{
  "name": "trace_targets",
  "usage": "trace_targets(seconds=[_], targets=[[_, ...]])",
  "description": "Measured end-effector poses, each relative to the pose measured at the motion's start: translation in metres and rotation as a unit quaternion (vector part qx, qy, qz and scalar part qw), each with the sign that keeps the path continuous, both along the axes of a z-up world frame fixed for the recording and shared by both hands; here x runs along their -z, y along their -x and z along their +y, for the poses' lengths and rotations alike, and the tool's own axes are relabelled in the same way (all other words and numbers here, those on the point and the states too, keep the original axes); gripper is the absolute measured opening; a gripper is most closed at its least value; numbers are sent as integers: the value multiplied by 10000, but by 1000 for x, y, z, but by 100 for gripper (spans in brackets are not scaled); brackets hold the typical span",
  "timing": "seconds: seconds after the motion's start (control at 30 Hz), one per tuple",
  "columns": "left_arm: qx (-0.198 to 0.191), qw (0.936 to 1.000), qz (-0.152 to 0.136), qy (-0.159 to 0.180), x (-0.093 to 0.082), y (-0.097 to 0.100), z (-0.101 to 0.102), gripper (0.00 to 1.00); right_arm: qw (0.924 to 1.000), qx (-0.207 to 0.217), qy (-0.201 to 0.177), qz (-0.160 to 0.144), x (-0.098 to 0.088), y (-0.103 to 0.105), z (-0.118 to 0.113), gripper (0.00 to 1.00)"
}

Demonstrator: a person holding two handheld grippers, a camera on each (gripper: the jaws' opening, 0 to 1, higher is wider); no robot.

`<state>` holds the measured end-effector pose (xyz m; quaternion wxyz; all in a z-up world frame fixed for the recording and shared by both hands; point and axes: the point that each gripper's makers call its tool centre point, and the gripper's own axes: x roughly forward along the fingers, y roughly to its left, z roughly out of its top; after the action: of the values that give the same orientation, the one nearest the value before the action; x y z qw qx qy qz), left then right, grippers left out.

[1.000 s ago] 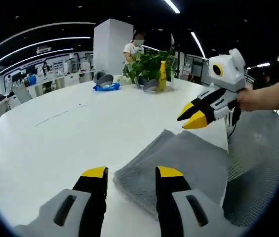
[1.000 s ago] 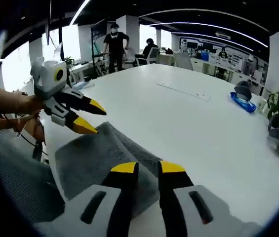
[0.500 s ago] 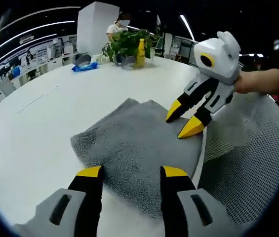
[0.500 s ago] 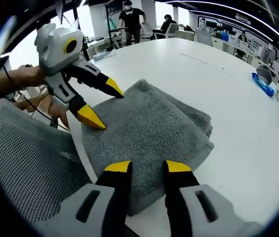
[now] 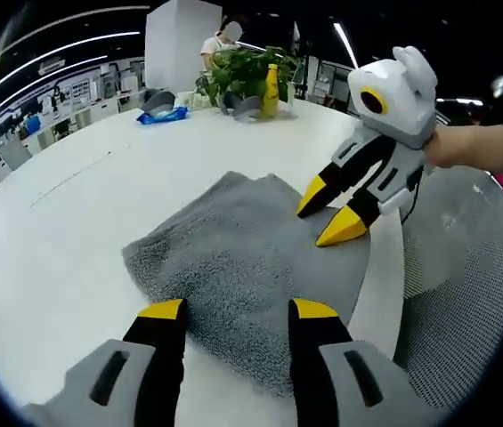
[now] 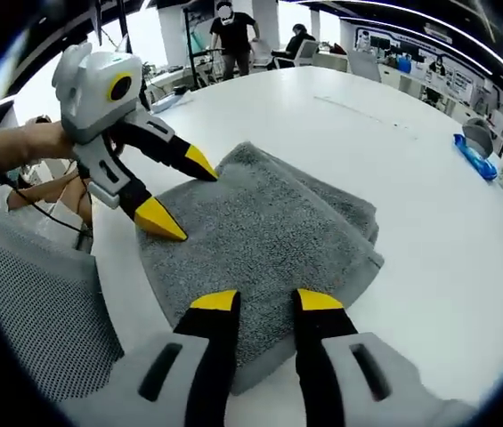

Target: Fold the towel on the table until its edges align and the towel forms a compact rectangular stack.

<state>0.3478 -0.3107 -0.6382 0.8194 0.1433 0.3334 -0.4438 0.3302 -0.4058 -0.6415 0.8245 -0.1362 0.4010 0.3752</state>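
In the left gripper view the left gripper (image 5: pixel 238 310) hangs with jaws apart, holding nothing, over the near edge of the folded grey towel (image 5: pixel 242 258); across the towel the right gripper (image 5: pixel 327 211), likewise spread and empty, hovers at its far corner; beyond lie the white table (image 5: pixel 73 213), then a potted plant (image 5: pixel 244 73).

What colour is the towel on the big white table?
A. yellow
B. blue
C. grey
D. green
C. The folded towel lying on the white table is grey all over, in the left gripper view and the right gripper view alike; yellow appears only on the tips of the tongs.
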Motion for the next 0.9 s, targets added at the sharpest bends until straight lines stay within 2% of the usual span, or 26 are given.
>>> trace_targets(seconds=[0.13,0.43,0.7,0.9], targets=[[56,9999,63,75,1,-17,-2,48,10000,47,-86,-13,1,-16,-2,22],[-4,9998,-46,201,1,-47,-7,47,9999,35,1,-96,1,-49,-5,22],[-58,9995,-102,285,0,-66,-7,47,9999,17,35,-138,1,-69,-6,22],[-59,9991,-152,394,0,-73,-7,48,9999,47,3,-160,1,-75,-7,22]])
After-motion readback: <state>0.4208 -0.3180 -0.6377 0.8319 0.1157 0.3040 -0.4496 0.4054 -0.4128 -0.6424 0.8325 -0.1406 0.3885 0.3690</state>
